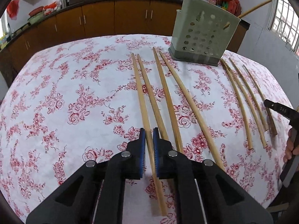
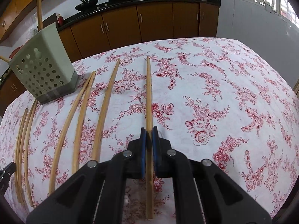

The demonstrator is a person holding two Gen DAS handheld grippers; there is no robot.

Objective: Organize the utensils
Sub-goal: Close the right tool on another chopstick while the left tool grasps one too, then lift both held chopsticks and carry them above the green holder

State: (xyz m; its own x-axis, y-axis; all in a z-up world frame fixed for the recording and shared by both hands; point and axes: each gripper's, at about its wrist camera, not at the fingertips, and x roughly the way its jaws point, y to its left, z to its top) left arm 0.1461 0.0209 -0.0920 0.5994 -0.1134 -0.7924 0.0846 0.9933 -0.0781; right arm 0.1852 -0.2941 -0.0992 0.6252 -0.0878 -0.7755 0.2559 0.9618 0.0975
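Observation:
Several long wooden chopsticks lie side by side on a floral tablecloth point(image 1: 65, 93). My left gripper point(image 1: 149, 133) is shut on the leftmost chopstick point(image 1: 142, 100), its blue pads pressing the shaft near its thick end. In the right wrist view my right gripper point(image 2: 149, 131) is shut on the rightmost chopstick point(image 2: 149, 93), which points away along the cloth. A grey-green perforated utensil holder point(image 1: 203, 35) stands upright at the far side of the table, between the two groups of chopsticks, with a few chopsticks sticking out of it. The same holder point(image 2: 44, 69) shows at the far left.
A person's hand point(image 1: 291, 145) holds the other gripper's handle at the right edge of the left wrist view. Brown kitchen cabinets point(image 1: 97, 20) with a dark counter and two woks point(image 2: 87, 3) run behind the table. The table's far edge lies just behind the holder.

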